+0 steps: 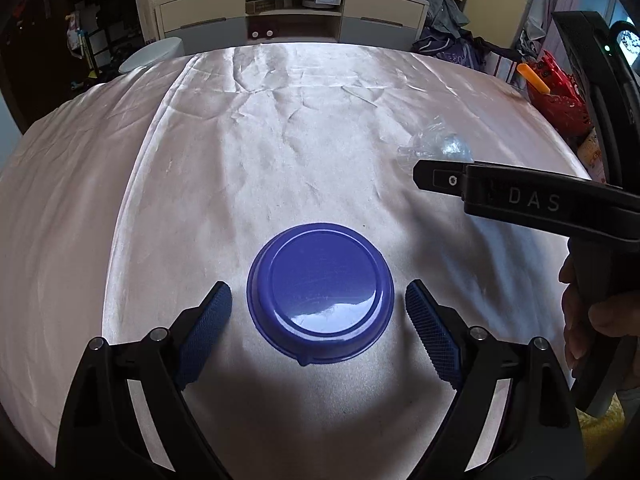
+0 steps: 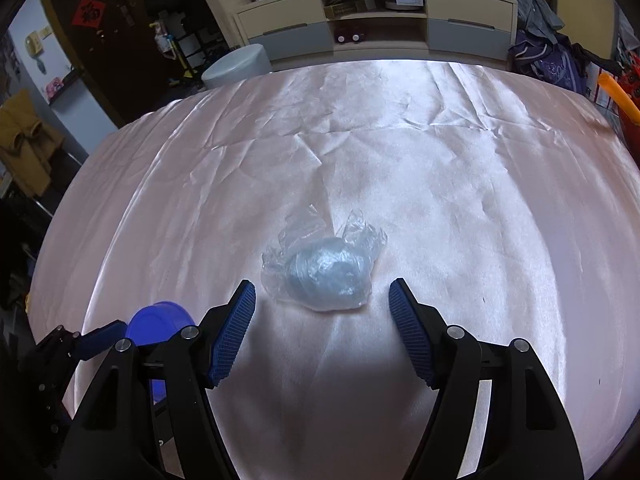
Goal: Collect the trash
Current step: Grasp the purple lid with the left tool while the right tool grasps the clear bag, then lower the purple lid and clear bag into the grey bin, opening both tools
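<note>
The crumpled clear plastic bag (image 2: 320, 270) is what worries me most: it is thin, springy film lying flat on slippery satin, so if I bring the right gripper (image 2: 322, 320) down too shallow its pads may close on air or catch a single loose flap, and the wad would slide away or unfurl. Going too deep is the opposite risk, pinching a fold of the pink satin sheet (image 2: 440, 200) along with the bag and dragging the cloth. The bag sits on the bed just ahead of the right jaws, which are spread wide with nothing between them, roughly centred on it. It looks like a scrunched ball with ragged, see-through ears sticking up at the back (I think there may be something pale bundled inside, but the glare makes that hard to call). To its left, the blue bowl (image 1: 320, 294) rests on the same sheet, and the left gripper (image 1: 318, 320) hangs over it, jaws likewise spread and empty, straddling the rim without touching. A glancing knock there could skate the bowl across the satin.
</note>
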The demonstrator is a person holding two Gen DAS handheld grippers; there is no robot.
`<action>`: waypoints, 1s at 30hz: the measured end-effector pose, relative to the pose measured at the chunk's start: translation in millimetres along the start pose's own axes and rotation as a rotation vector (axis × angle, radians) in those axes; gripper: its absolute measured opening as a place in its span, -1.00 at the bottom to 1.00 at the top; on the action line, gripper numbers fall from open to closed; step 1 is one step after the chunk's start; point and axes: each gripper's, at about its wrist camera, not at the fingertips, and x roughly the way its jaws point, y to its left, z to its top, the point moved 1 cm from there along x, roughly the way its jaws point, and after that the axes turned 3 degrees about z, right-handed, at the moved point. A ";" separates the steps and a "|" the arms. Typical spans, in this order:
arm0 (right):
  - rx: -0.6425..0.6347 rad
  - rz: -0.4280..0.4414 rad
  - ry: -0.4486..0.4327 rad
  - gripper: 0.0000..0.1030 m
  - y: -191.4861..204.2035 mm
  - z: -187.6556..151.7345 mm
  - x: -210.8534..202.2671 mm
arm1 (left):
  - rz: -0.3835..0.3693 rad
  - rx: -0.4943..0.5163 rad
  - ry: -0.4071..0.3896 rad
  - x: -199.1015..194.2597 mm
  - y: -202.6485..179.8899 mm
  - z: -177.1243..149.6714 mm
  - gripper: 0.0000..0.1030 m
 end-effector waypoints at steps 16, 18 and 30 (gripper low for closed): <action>-0.104 -0.074 -0.031 -0.37 2.2 1.9 2.1 | 0.051 0.060 -0.032 0.3 -5.6 0.6 0.40; -0.092 -0.067 -0.033 -0.38 -0.5 -2.7 -3.4 | 0.034 0.048 -0.023 -3.4 -4.1 -2.9 0.40; -0.056 0.040 -0.056 -0.38 12.5 -58.6 -76.6 | -0.047 0.013 -0.042 -58.3 -11.5 -54.9 0.40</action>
